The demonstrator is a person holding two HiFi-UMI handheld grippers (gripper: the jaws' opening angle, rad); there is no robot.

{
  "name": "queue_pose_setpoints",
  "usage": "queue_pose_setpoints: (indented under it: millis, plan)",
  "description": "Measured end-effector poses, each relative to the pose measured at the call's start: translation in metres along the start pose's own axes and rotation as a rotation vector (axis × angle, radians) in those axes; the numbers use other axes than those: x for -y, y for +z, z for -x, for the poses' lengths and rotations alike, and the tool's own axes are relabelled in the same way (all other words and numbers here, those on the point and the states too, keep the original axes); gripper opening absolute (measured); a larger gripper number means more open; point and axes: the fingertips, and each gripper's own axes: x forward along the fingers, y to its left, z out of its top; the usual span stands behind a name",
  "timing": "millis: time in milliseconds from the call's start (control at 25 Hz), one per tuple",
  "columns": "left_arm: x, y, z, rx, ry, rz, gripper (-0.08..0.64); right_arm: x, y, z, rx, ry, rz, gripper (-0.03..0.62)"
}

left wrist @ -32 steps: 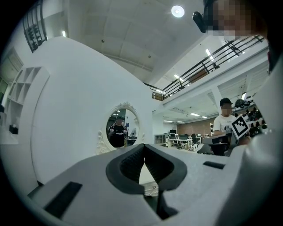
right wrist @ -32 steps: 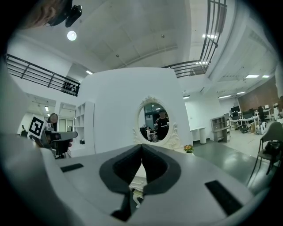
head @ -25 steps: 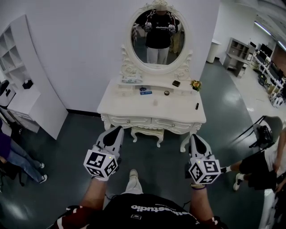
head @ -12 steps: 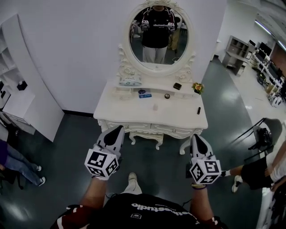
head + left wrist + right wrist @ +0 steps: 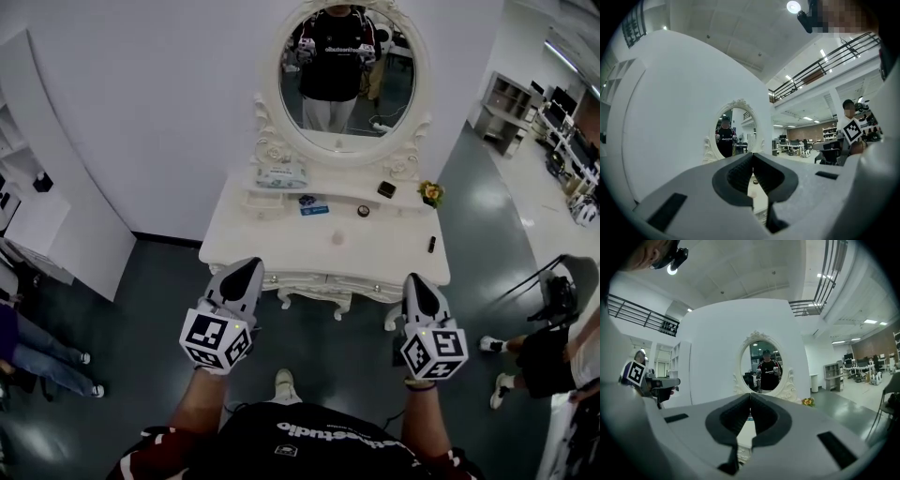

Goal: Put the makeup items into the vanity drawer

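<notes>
A white vanity table point(image 5: 281, 239) with an oval mirror point(image 5: 347, 75) stands ahead of me. On its top lie a black stick-shaped item point(image 5: 431, 245), a small pale bottle point(image 5: 337, 238), a round compact point(image 5: 363, 211), a dark box point(image 5: 385, 188) and a blue-and-white box point(image 5: 314, 209). Both front drawers point(image 5: 364, 281) look closed. My left gripper point(image 5: 246, 272) and right gripper point(image 5: 415, 281) hover short of the table's front edge, both shut and empty. The mirror point(image 5: 733, 131) shows beyond the left gripper point(image 5: 752, 154), and the mirror point(image 5: 764, 366) also shows beyond the right gripper point(image 5: 750, 394).
A tissue box point(image 5: 281, 173) and a small flower pot point(image 5: 430, 192) sit on the vanity's rear shelf. A white stool point(image 5: 314, 298) is tucked under the table. A white shelf unit point(image 5: 37, 216) stands left. People stand at the left point(image 5: 23, 347) and right point(image 5: 553, 352).
The vanity has drawn nearer and its top has slid down the head view. Both grippers have stayed shut, side by side, in about the same place in the picture.
</notes>
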Motion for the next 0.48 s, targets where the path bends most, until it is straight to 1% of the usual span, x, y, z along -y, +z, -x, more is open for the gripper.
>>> queue_pose_setpoints:
  millis: [160, 480]
  plan:
    - [-0.023, -0.002, -0.018, -0.006, -0.006, 0.007, 0.006, -0.003, 0.001, -0.029, -0.004, -0.008, -0.006, -0.006]
    - [-0.060, 0.001, -0.051, 0.005, -0.047, 0.023, 0.006, -0.011, 0.009, -0.074, -0.004, -0.036, 0.001, -0.006]
